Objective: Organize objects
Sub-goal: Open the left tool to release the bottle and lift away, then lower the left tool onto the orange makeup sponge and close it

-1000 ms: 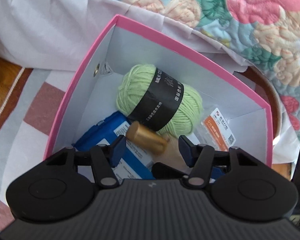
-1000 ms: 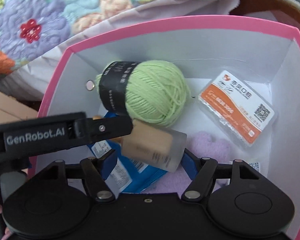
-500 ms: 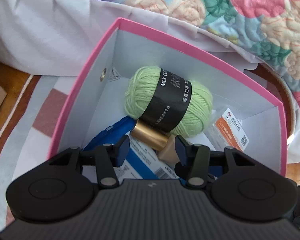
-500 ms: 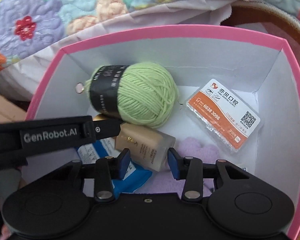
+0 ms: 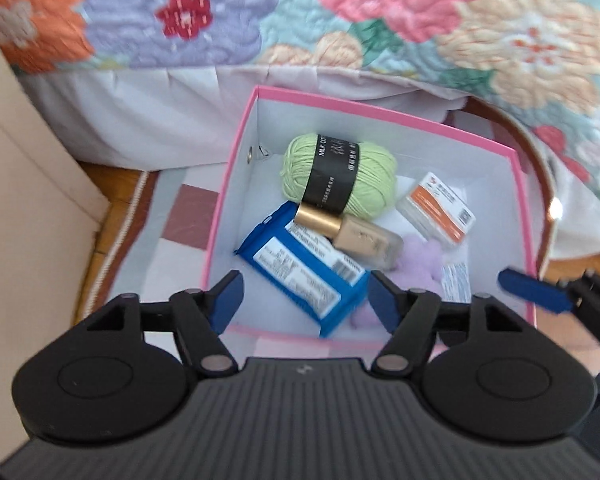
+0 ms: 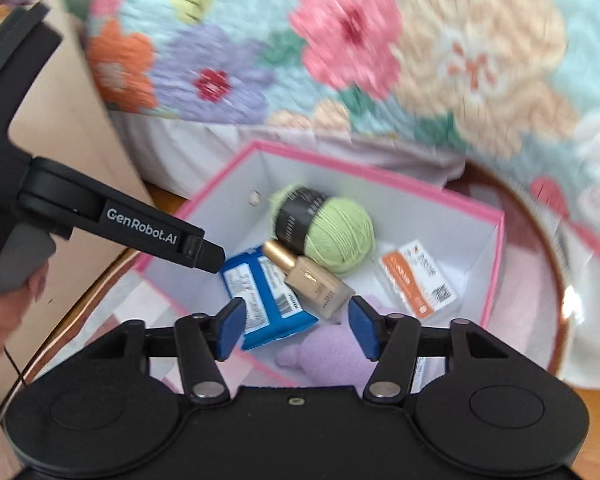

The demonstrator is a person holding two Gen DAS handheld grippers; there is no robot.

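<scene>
A pink box [image 5: 384, 118] is seen from above, set on a patchwork cloth beside a bed covered by a floral quilt [image 5: 380, 20]. Five things lie inside the box. A green yarn ball [image 5: 340, 174] rests toward the far wall. A bottle [image 5: 350, 236] with a gold cap lies on its side just in front of the yarn, its cap end resting on a blue pack [image 5: 304, 274]. An orange card pack [image 5: 438, 210] lies to the right, and a purple plush [image 5: 418, 264] is partly hidden under the bottle.

A second ago both grippers were low inside the box, with the bottle between their pads. Now both have been lifted clear and are held above the near rim, and the box appears smaller in both views. The left gripper [image 5: 302, 300] is held with its jaws apart, these having just been opening, and nothing is between them. The right gripper [image 6: 296, 330] likewise has its jaws apart after a brief closing and reopening, and nothing is clamped. The bottle has been left lying in the box, touched by neither gripper.

It may be judged that the bottle has been placed and released, so this item is stowed. Whether more things remain outside the box cannot be told.
</scene>
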